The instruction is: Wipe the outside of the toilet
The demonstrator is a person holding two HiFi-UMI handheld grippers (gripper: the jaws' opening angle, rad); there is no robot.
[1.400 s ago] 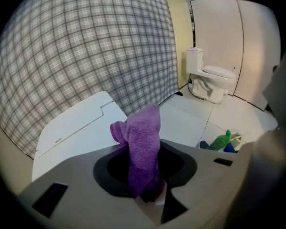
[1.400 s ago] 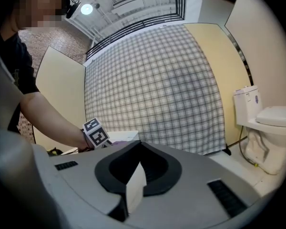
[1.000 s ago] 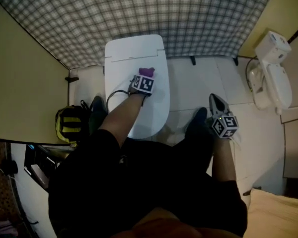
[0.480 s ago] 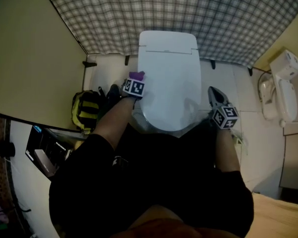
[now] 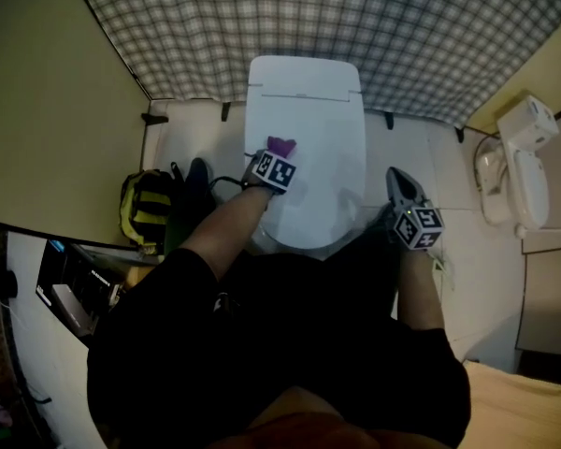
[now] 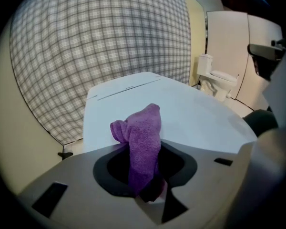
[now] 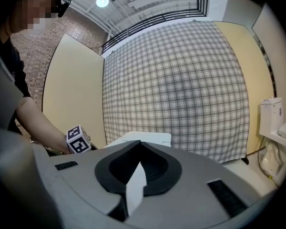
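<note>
Purple cloth (image 6: 144, 140) in L gripper (image 5: 276, 156), long axis twd toilet (image 5: 309, 110) tank

The right gripper (image 7: 135, 187) has its jaws together, empty, facing the toilet (image 7: 148, 137) and checked wall (image 7: 181, 80).

Head view overhead, steeply down; both gripper views low, forward; toilet (image 5: 304, 148) shared.

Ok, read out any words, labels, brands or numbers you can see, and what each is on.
No legible text anywhere.
Marker cubes: only black-and-white squares, no letters.
Black box at lower left: pale markings, too blurred to read.
Toilet lid: no print visible.
</note>
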